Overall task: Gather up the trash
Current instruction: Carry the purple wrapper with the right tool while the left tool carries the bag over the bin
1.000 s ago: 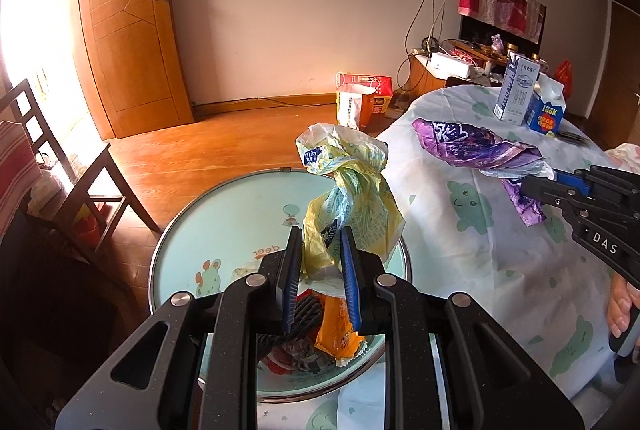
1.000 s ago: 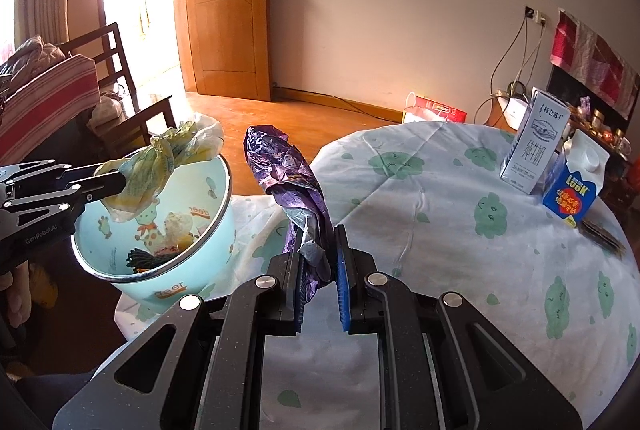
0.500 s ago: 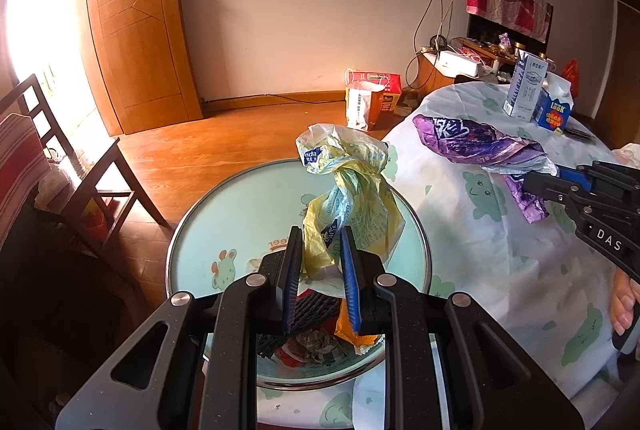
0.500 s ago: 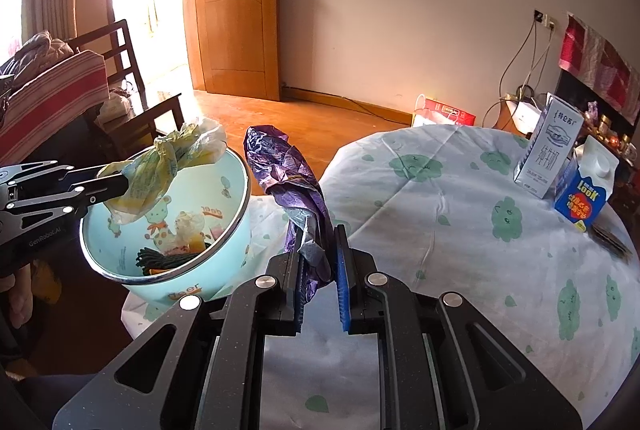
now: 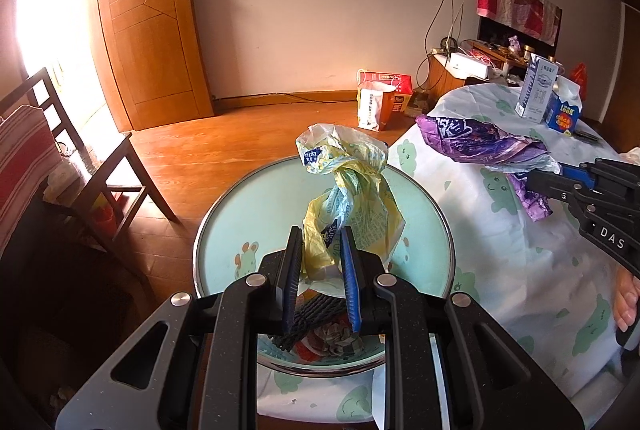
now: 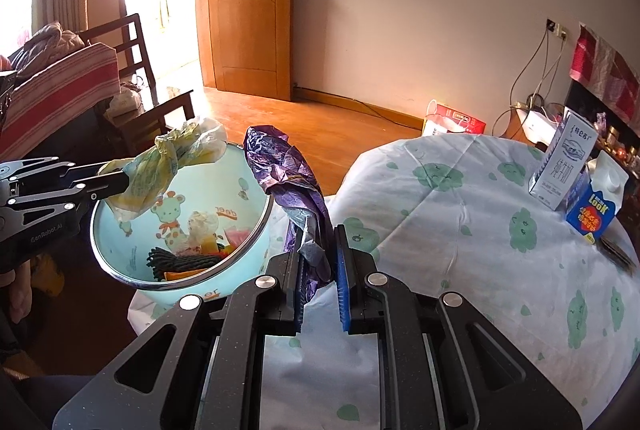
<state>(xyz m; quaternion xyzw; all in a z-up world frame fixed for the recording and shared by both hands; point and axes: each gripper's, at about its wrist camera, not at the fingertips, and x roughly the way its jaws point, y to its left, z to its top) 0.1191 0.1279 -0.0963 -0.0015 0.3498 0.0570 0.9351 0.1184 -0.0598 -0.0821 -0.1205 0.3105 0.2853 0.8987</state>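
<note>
I see left gripper clamping yellow wrapper over bowl, right gripper clamping purple wrapper at bowl's 3 o'clock; only right view shows bowl's trash clearly.

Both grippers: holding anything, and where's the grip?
Left gripper: yellow wrapper, pinched at its lower end. Right gripper: purple wrapper, pinched at its lower end too.

Both grippers are drifting sideways together. In the left wrist view the basin is sliding rightward and now sits under the yellow wrapper. In the right wrist view the basin is moving closer to the purple wrapper.
</note>
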